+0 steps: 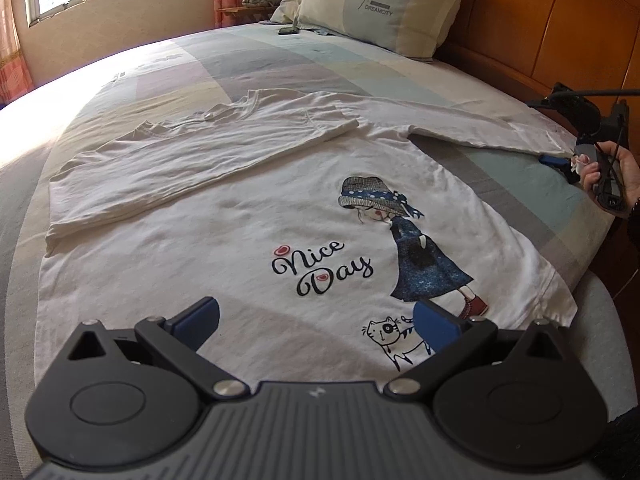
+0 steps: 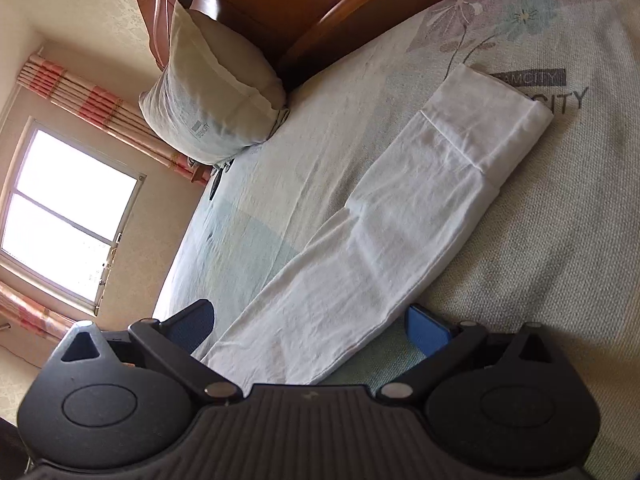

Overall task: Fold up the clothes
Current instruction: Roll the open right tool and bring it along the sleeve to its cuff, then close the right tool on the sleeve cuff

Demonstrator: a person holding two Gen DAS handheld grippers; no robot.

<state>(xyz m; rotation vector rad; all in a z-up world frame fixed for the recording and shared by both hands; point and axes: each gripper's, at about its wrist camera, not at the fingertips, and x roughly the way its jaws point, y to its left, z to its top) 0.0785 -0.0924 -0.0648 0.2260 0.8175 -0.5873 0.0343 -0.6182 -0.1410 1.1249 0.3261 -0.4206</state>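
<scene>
Broadly, we take the white T-shirt (image 1: 248, 216) as our landmark: it lies flat on the bed (image 1: 224, 56), its hem nearest our left gripper (image 1: 316, 322), one side folded over its front and one long sleeve (image 2: 360, 248) stretched toward the bed's right edge. Beyond the shirt's collar the sheet runs open up to the pillow (image 1: 384, 4) and the wooden headboard (image 1: 540, 20); to the shirt's left the bed falls away in bright window light. Our left gripper hovers over the hem with its blue pads (image 1: 200, 322) spread wide and nothing between them. Our right gripper (image 2: 310, 326) sits with its jaws parted to either side of the sleeve, not pinching it as far as we can tell. The shirt is soft, creased cotton with a printed girl in a blue dress and the words "Nice Day"; the sheet is coarse-woven in pale blocks. Only the left wrist view shows the print and a hand (image 1: 612, 176) holding the right tool; only the right wrist view shows the sleeve's hemmed cuff (image 2: 492, 120) and the window (image 2: 64, 208) with striped curtains beside the pillow.
</scene>
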